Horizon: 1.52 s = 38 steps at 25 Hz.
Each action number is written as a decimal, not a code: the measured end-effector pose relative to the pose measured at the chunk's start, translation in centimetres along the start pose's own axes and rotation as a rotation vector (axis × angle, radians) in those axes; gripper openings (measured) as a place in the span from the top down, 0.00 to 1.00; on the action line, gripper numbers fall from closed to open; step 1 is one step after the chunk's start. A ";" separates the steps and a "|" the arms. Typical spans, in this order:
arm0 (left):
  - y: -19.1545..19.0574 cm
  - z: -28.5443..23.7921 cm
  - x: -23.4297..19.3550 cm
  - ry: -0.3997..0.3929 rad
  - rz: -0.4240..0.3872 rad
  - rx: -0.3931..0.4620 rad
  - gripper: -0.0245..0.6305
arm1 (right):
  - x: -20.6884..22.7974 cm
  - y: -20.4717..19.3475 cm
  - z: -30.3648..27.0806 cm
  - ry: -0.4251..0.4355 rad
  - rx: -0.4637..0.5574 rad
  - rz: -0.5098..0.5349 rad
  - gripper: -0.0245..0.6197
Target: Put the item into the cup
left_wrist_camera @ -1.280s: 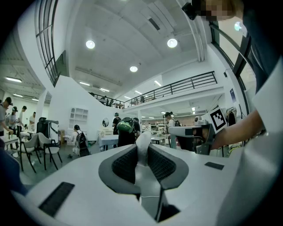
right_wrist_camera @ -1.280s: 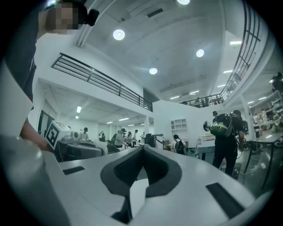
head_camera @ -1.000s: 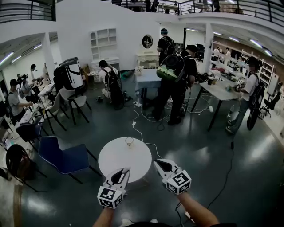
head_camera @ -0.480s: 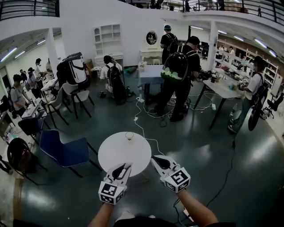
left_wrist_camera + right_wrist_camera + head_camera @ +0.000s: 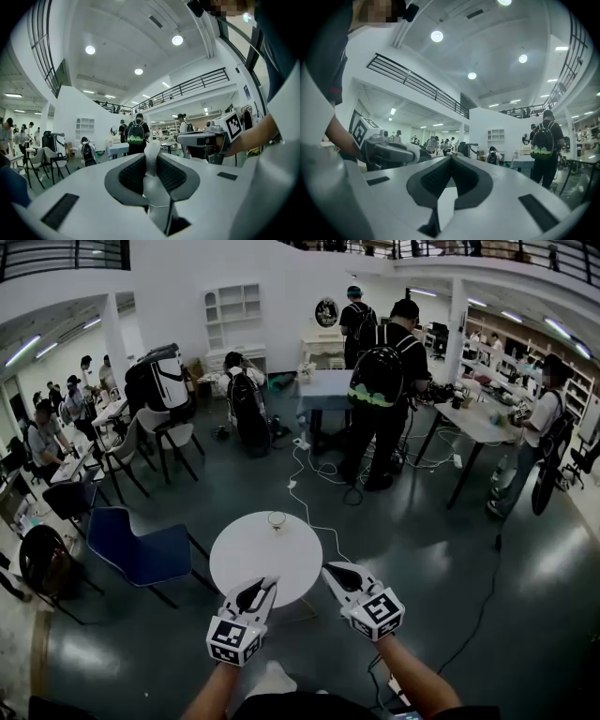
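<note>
A small clear cup [image 5: 276,519] stands at the far edge of the round white table [image 5: 253,563]. My left gripper [image 5: 262,588] hovers over the table's near edge, shut on a white crumpled item [image 5: 152,150] that sticks up between its pads. My right gripper [image 5: 333,573] hangs just off the table's near right rim; its jaws [image 5: 451,160] meet with nothing between them. Each gripper shows in the other's view: the right gripper [image 5: 202,139] and the left gripper [image 5: 392,153] are side by side and apart. The cup is hidden in both gripper views.
A blue chair [image 5: 136,554] stands left of the table, and a white cable [image 5: 302,491] runs across the floor behind it. Several people with backpacks [image 5: 378,376] stand at desks beyond. Dark open floor lies to the right.
The whole view has drifted forward: the table and cup sit a little higher in the frame and the people behind look nearer. Both grippers keep the same pose and grip.
</note>
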<state>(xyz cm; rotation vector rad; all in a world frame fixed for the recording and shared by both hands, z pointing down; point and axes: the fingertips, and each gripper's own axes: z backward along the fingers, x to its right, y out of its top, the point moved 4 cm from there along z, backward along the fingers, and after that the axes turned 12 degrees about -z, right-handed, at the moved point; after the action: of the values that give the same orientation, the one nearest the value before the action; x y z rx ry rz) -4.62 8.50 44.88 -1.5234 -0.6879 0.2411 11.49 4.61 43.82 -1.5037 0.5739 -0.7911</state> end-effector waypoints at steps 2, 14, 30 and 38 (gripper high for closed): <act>-0.2 -0.4 0.0 0.003 0.005 0.004 0.84 | 0.6 -0.5 0.0 -0.003 -0.007 0.004 0.94; -1.3 -4.7 -3.7 -0.005 -0.003 -0.014 0.84 | 3.7 -0.9 -4.3 0.003 -0.028 -0.002 0.94; -3.1 -11.1 -10.2 -0.023 0.052 0.008 0.84 | 8.7 -0.7 -12.2 0.023 -0.012 -0.027 0.94; -4.7 -14.7 -13.5 -0.032 0.051 0.001 0.84 | 11.7 -1.4 -15.9 0.012 -0.015 -0.033 0.94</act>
<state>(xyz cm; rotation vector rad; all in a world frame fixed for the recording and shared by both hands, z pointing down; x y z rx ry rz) -8.50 -11.43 47.26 -1.5407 -0.6746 0.3046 6.66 -14.43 46.57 -1.5267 0.5667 -0.8236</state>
